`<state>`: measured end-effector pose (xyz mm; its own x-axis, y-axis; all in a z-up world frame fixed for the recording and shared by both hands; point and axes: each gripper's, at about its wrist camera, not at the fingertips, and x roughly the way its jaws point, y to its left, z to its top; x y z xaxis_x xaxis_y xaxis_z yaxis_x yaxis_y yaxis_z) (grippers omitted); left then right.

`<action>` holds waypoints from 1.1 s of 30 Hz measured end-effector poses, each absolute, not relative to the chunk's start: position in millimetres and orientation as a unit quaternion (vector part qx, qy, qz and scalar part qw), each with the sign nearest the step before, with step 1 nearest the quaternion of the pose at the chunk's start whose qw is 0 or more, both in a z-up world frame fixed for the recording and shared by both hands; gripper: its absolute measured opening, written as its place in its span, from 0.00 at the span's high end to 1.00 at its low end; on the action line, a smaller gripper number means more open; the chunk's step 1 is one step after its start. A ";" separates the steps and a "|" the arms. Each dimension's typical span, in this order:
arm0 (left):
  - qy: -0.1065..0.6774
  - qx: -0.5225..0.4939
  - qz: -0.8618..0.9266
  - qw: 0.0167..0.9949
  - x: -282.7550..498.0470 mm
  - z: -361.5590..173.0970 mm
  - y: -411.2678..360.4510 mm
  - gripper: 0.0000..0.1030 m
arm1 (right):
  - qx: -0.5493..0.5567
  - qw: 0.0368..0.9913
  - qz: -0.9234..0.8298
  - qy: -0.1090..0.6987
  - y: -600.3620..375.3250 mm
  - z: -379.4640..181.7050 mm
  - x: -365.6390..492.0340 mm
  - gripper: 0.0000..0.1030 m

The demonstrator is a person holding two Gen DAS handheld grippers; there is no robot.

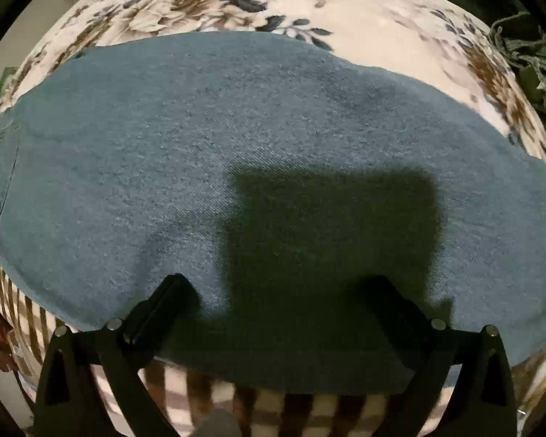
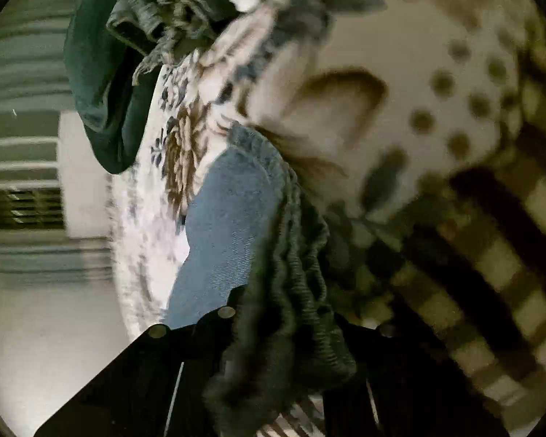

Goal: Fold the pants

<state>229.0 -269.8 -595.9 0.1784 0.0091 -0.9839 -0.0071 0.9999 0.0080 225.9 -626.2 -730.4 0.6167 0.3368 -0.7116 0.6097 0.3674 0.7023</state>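
Note:
Blue denim pants (image 1: 236,153) lie spread flat across the floral bed cover, filling the middle of the left wrist view, with a pocket seam at the far left. My left gripper (image 1: 280,291) is open and empty, its fingers (image 1: 171,291) just above the near edge of the denim, casting a square shadow. In the right wrist view my right gripper (image 2: 284,324) is shut on the bunched, ribbed end of the pants (image 2: 233,218), with the cloth gathered between the fingers and lifted off the bed.
A dark green garment (image 1: 531,69) lies bunched at the bed's far right; it also shows in the right wrist view (image 2: 102,83). A brown checked blanket (image 1: 302,411) borders the near edge. A dotted cushion (image 2: 436,83) and a window (image 2: 22,182) show.

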 end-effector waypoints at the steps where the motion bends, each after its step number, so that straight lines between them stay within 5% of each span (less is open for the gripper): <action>1: 0.641 -0.001 0.008 0.768 231.9 -590.6 -265.0 0.00 | 0.537 0.718 -0.100 0.431 -622.2 -718.7 229.3 0.90; 9: 0.620 -0.055 0.065 0.780 223.5 -520.7 -182.2 0.00 | 0.367 0.801 -0.072 0.467 -531.5 -581.9 279.1 0.92; 16: 0.603 -0.110 0.134 0.778 220.1 -495.4 -82.5 0.00 | 0.249 0.832 -0.002 0.496 -372.3 -516.6 336.2 0.93; 23: 0.591 -0.152 0.202 0.766 205.2 -498.2 27.5 0.00 | 0.170 0.822 0.069 0.539 -197.8 -536.1 374.4 0.93; 33: 0.612 -0.168 0.289 0.717 157.4 -524.6 146.2 0.00 | 0.033 0.788 0.046 0.614 -17.2 -657.8 389.3 0.92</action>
<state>157.4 146.2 -524.6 0.0842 0.2076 -0.9746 -0.6201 0.7765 0.1118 389.3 -17.2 -657.8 0.2427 0.1130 -0.9635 -0.0329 0.9936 0.1083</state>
